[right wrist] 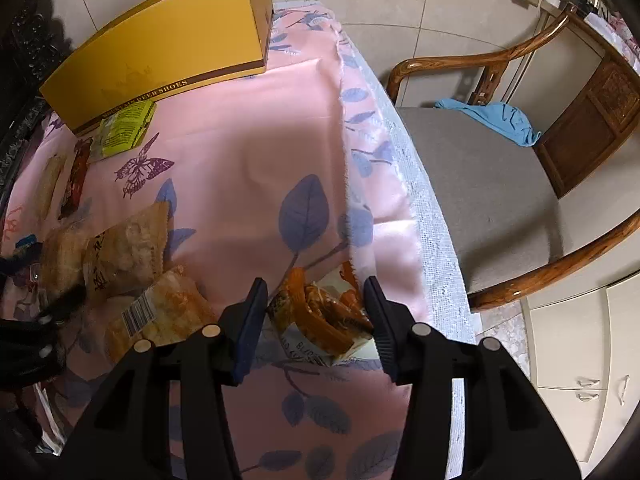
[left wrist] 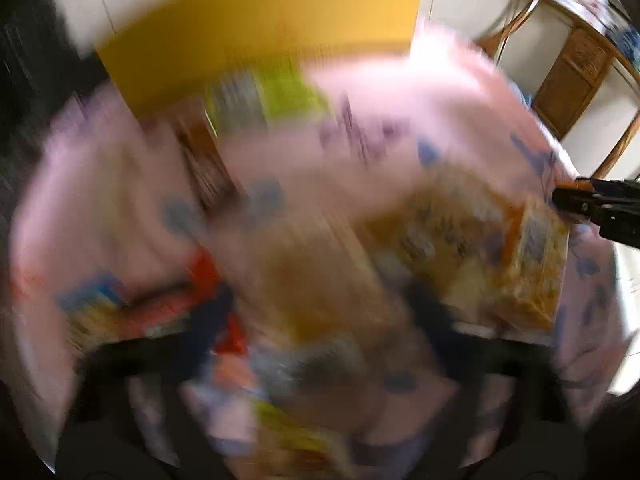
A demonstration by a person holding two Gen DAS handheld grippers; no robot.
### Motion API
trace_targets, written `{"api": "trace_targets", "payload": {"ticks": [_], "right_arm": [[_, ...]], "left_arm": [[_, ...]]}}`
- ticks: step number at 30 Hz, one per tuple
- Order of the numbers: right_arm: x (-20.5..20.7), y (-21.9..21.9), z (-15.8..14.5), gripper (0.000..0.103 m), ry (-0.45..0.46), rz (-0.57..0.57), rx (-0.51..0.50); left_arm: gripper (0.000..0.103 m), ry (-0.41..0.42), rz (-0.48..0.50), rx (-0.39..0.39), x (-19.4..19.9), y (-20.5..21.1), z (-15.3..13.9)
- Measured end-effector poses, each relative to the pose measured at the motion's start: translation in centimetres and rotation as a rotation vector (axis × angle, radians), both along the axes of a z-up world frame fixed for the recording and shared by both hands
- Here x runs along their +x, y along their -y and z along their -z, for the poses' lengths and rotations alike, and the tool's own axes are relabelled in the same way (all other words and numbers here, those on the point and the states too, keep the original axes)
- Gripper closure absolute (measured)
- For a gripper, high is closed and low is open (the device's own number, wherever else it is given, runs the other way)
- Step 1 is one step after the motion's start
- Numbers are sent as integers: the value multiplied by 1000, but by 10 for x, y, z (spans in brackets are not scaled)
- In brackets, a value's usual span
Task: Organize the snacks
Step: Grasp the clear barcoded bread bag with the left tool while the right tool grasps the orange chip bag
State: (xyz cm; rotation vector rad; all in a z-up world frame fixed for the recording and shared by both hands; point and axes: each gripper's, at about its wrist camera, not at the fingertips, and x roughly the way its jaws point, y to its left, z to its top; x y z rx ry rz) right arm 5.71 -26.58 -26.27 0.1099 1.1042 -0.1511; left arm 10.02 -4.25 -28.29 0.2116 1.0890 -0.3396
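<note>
My right gripper [right wrist: 316, 292] is open, its jaws standing on either side of an orange snack packet [right wrist: 320, 316] lying on the pink leaf-print tablecloth [right wrist: 248, 160]. Two brownish snack bags [right wrist: 120, 256] [right wrist: 168, 312] lie to its left. A green packet [right wrist: 122, 128] and a red-brown packet [right wrist: 74, 180] lie near a yellow shoe box [right wrist: 160, 48]. My left gripper shows as black parts at the left edge [right wrist: 24, 344]. The left wrist view is heavily motion-blurred; it shows the yellow box [left wrist: 260, 28], blurred snack bags [left wrist: 480, 248], and my right gripper's tip [left wrist: 580, 200].
A wooden armchair [right wrist: 500, 184] with a grey seat and a blue cloth [right wrist: 500, 120] stands just right of the table edge. White cabinets [right wrist: 580, 360] are at lower right. A dark object borders the table's left side.
</note>
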Motion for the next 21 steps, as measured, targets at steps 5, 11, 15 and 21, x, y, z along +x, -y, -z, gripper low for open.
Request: {"api": "trace_targets", "payload": {"ticks": [5, 11, 15, 21], "right_arm": [[-6, -8, -14, 53, 23, -14, 15], [-8, -15, -37, 53, 70, -39, 50], [-11, -22, -50, 53, 102, -64, 48], [-15, -23, -67, 53, 144, -67, 75]], "left_arm": [[43, -85, -48, -40, 10, -6, -4], [43, -66, -85, -49, 6, -25, -20], [43, -21, -75, -15, 3, -31, -33], [43, 24, -72, -50, -1, -40, -55]]}}
